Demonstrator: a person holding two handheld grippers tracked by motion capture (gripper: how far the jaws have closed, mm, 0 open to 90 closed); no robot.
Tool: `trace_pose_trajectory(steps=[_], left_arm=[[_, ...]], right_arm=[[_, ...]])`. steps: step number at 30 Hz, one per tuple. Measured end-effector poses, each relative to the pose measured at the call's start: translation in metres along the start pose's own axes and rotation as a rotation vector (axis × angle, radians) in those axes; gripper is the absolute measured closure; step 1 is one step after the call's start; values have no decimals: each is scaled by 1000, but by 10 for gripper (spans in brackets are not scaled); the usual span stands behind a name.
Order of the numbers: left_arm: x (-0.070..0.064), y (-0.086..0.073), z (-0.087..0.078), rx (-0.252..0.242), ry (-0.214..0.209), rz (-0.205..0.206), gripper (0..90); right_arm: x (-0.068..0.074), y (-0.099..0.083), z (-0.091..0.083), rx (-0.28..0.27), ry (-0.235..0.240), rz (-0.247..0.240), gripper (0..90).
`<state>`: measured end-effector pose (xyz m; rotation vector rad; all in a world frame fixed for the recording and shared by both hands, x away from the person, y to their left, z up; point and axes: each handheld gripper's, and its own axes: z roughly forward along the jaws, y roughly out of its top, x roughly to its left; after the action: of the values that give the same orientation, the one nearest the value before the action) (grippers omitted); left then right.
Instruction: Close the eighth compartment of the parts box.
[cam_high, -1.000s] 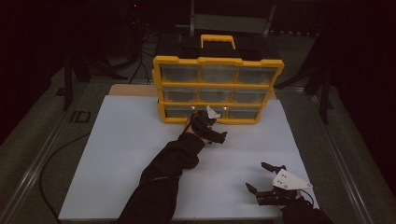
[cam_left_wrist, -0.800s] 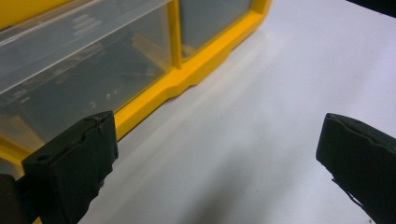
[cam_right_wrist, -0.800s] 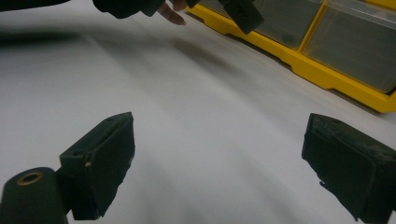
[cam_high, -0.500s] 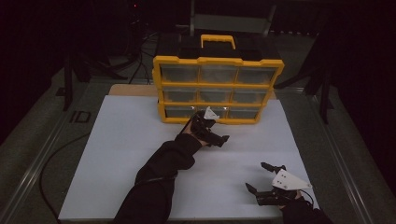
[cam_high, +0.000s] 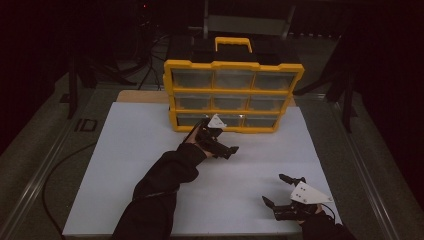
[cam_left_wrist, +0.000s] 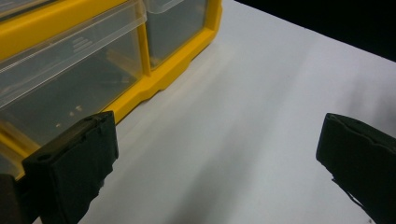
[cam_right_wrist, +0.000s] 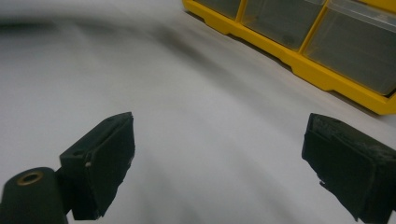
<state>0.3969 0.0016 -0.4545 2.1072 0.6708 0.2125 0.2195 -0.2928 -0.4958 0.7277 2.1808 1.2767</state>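
A yellow drawer cabinet (cam_high: 233, 95) with clear drawers and a black top handle stands at the back middle of the white table top (cam_high: 125, 165). My left gripper (cam_high: 218, 140) hovers just in front of its bottom row, open and holding nothing. In the left gripper view the left gripper (cam_left_wrist: 219, 163) has its jaws wide apart over bare white surface. The bottom clear drawer (cam_left_wrist: 70, 88) and the yellow frame (cam_left_wrist: 163, 79) sit close by at upper left. My right gripper (cam_high: 274, 189) rests open near the front right edge. The right gripper (cam_right_wrist: 219, 163) faces the cabinet's base (cam_right_wrist: 336, 79).
The white board ends in a grey table margin (cam_high: 60, 150) on both sides, with a cable (cam_high: 50, 185) trailing at the left. Dark stands and gear crowd the space behind the cabinet. A person's dark sleeve (cam_high: 160, 185) crosses the board's middle.
My left gripper has drawn back a little from the bottom drawers toward the near side. The right gripper has stayed where it was.
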Motion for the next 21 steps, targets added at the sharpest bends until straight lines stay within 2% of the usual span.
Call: trace_pose_trajectory(steps=[4, 13, 21], left_arm=[[1, -3, -10, -4, -5, 2, 0], [3, -14, -26, 0, 13, 18, 0], [5, -23, -37, 0, 17, 12, 0]], right_arm=[[0, 0, 0, 0, 1, 3, 94], [0, 0, 0, 4, 1, 3, 94], [0, 0, 1, 4, 0, 5, 94]])
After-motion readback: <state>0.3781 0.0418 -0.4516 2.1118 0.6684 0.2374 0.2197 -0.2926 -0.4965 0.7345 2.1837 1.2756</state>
